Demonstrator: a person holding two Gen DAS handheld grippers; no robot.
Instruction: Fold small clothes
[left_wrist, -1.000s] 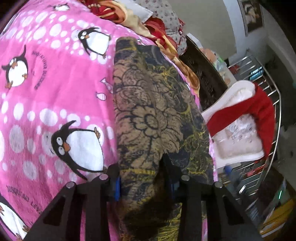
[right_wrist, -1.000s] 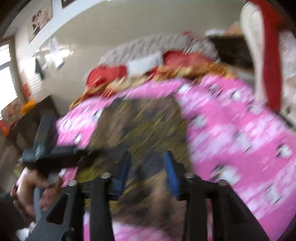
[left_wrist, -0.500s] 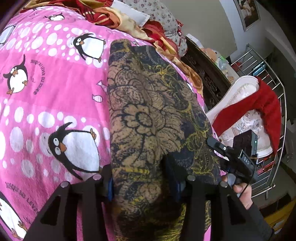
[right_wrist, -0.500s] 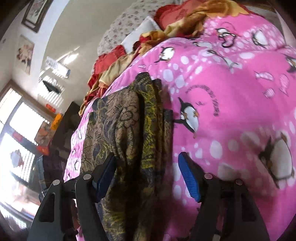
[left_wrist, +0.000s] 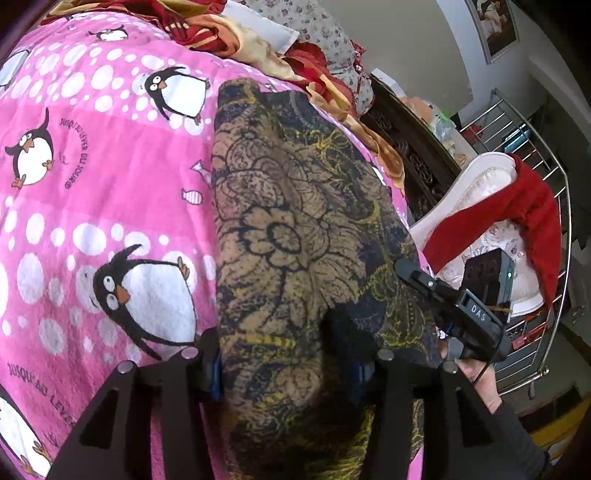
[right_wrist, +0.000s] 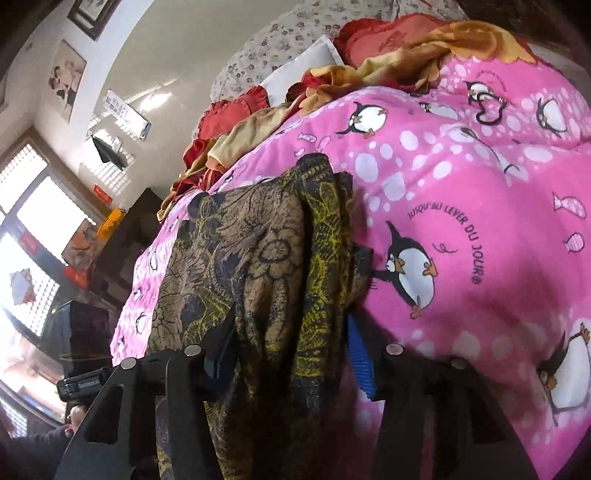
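Observation:
A brown, black and yellow floral garment lies lengthwise on a pink penguin blanket. It also shows in the right wrist view. My left gripper has its jaws wide apart, with the garment's near end bunched between them. My right gripper also has its jaws wide, and the garment's near folds hang between the blue pads. In the left wrist view the right gripper's body shows beside the garment's right edge.
Red and gold bedding and pillows are piled at the bed's far end. A dark carved wooden unit and a metal rack with a white and red item stand right of the bed. A window is at the left.
The right gripper swung in from a blurred sweep and now straddles the garment's near folds. The left view shifted slightly, with the right gripper's body appearing at the garment's right edge.

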